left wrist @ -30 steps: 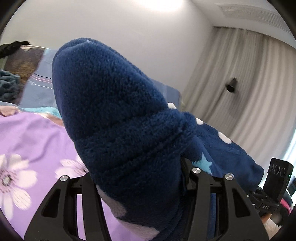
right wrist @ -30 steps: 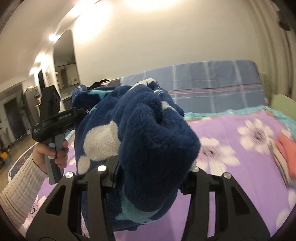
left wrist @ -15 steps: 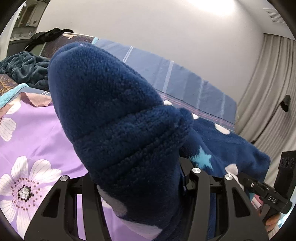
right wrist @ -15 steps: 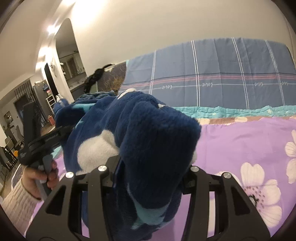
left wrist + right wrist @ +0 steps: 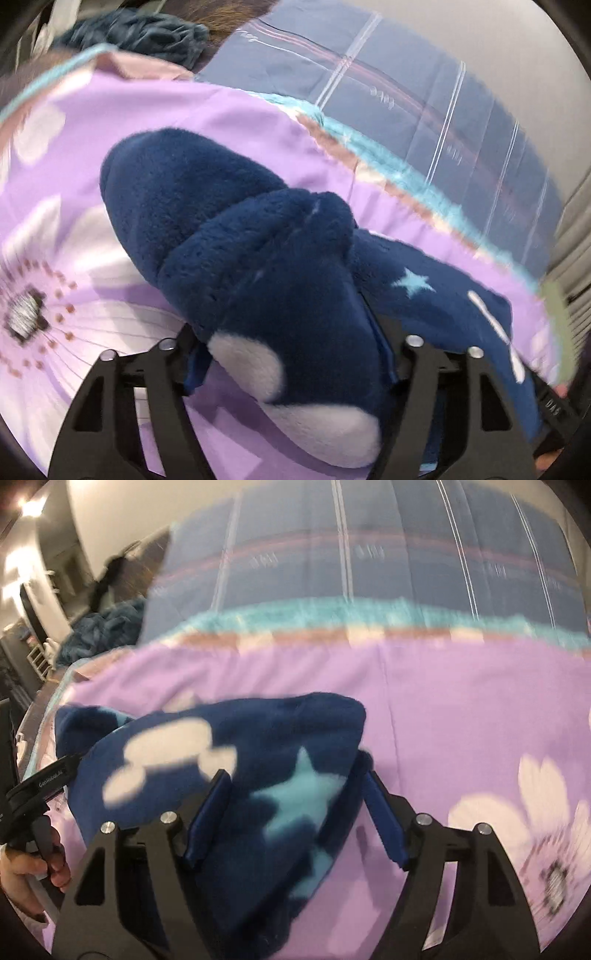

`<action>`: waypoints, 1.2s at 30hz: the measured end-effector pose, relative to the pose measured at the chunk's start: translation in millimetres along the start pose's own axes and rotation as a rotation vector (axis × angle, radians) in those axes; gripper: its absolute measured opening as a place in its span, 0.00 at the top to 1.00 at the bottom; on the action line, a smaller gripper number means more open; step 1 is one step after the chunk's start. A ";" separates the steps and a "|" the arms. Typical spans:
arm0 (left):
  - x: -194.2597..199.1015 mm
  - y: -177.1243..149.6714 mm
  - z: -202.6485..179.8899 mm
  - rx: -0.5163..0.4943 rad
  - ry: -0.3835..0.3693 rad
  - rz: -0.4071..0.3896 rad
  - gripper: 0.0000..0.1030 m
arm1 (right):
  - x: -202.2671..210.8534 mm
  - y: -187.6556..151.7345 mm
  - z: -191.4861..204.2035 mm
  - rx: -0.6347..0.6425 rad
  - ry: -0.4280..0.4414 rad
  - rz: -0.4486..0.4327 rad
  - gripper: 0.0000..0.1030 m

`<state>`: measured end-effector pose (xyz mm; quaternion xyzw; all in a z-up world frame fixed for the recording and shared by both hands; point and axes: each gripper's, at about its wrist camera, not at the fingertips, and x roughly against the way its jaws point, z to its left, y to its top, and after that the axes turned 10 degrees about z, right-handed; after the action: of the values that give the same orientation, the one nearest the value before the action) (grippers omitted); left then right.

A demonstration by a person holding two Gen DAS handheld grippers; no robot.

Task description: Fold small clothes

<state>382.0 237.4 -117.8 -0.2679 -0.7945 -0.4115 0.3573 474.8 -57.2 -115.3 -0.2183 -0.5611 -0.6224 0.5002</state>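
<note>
Under us lies the bed's purple flowered sheet, with a blue striped cover at its far side. On the sheet lies the navy fleece garment with white spots and pale blue stars. Our right tool has just opened, its pads clear of the fleece between them; our left tool has been opening too, fleece bunched between its jaws.

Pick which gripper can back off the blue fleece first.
Right, probably. Both sets of jaws have just been opening around the blue fleece. The right gripper shows a gap beside one finger and fabric lying flat; the left gripper is packed with a thick bunch.
</note>
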 end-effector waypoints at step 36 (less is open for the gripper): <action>307.1 -318.1 -107.3 -0.588 0.008 -0.286 0.01 | 332.5 -323.2 57.6 0.188 -0.342 -0.384 0.02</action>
<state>5.6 22.4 20.7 -0.2435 -0.6697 -0.6706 0.2063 43.2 -172.0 22.3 -0.1623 -0.7238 -0.6051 0.2891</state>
